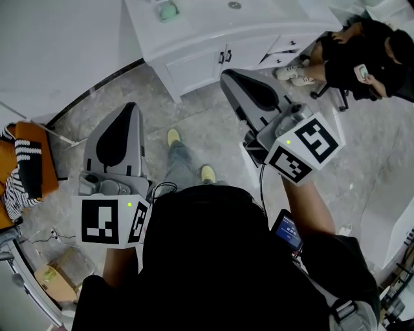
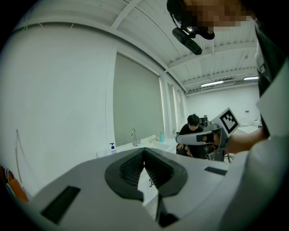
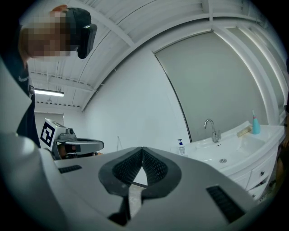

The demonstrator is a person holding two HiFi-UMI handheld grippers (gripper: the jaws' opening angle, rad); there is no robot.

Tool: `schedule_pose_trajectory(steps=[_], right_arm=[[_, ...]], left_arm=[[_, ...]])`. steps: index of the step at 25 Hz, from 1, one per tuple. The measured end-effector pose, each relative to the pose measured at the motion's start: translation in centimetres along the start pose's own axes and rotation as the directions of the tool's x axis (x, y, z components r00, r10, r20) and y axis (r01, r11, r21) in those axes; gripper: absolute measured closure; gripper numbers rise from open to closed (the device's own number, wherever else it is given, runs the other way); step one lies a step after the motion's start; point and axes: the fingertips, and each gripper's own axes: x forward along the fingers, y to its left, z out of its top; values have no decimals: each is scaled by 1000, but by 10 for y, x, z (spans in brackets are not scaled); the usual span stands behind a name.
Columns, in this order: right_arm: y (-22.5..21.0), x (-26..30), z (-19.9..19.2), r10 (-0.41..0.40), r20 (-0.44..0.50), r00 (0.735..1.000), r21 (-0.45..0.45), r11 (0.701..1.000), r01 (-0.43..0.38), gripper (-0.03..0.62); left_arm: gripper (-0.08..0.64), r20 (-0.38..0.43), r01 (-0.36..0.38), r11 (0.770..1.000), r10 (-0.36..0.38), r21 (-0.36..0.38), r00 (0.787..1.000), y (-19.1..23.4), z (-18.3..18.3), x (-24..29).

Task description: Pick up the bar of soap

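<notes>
A small tan bar (image 3: 244,131), apparently the soap, lies on the white vanity counter (image 3: 235,151) beside a teal bottle (image 3: 256,124), right of the faucet (image 3: 210,129). In the head view the vanity (image 1: 213,39) stands ahead of me with the teal bottle (image 1: 167,10) on top. My left gripper (image 1: 131,106) points toward it over the floor, jaws together and empty. My right gripper (image 1: 225,75) is held closer to the cabinet, also shut with nothing in it. The pads of both meet at their tips in the left gripper (image 2: 144,150) and right gripper (image 3: 142,148) views.
A blue-capped pump bottle (image 3: 181,146) stands left of the faucet. A person in black (image 1: 365,58) sits at the vanity's right end. An orange seat with striped cloth (image 1: 26,168) is at the left. Cabinet doors (image 1: 217,61) face me. Grey stone floor (image 1: 194,119) lies between.
</notes>
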Motion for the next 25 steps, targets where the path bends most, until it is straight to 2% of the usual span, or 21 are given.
schedule_pose_trajectory(steps=[25], right_arm=[[-46,127,28,-75,-41,996,-34,997,74,586]], left_arm=[[552,23,68,997,-67,-31,997,119,18,96]])
